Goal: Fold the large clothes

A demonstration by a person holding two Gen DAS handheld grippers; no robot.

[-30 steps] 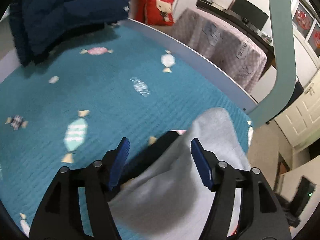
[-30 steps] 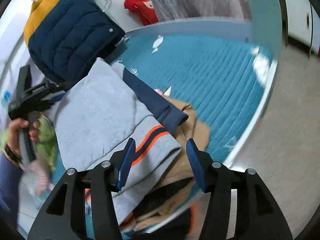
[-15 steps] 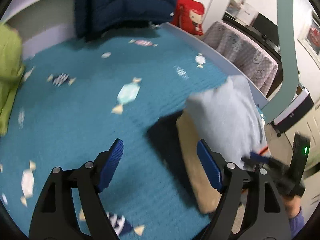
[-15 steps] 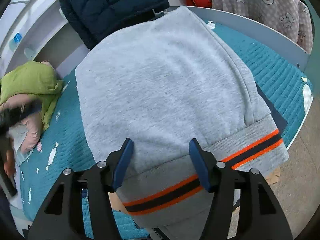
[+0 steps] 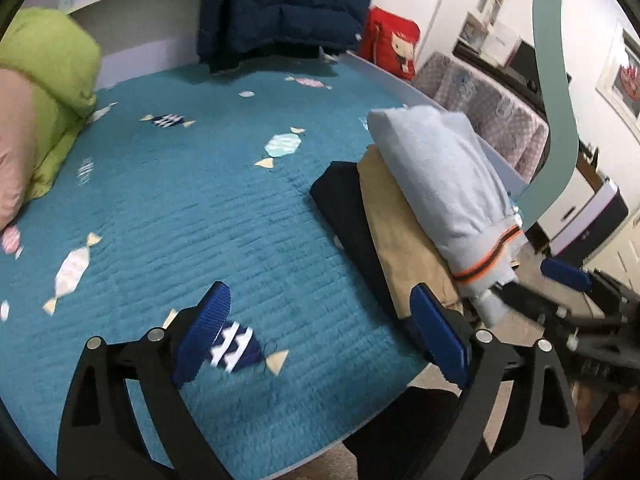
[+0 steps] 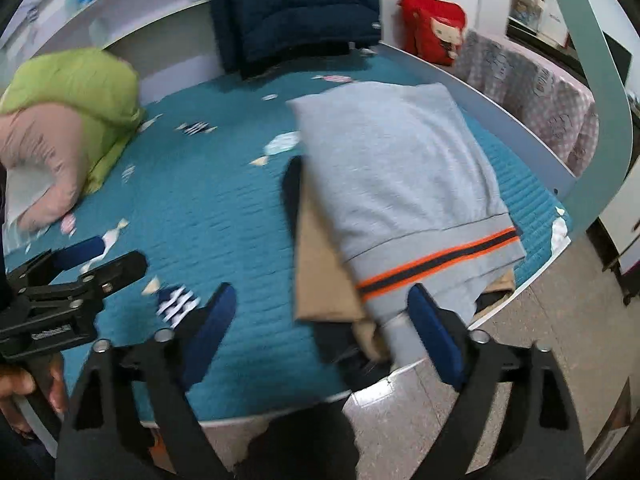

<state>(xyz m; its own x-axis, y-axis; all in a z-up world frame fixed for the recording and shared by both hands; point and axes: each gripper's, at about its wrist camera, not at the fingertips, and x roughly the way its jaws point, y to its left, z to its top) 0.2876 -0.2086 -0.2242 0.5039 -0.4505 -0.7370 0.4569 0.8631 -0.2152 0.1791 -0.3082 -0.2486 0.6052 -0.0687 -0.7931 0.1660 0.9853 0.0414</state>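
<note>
Both the left gripper (image 5: 320,332) and the right gripper (image 6: 322,328) have jaws wide apart, holding nothing, near the folded gray sweater (image 6: 400,184) on the bed (image 6: 224,208).

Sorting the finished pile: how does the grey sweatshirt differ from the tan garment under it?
The grey sweatshirt lies on top, fully shown, with an orange-and-dark striped hem; the tan garment sits beneath it, plain, only its left side and front edge showing. Both are folded flat, stacked at the bed's right side.
</note>
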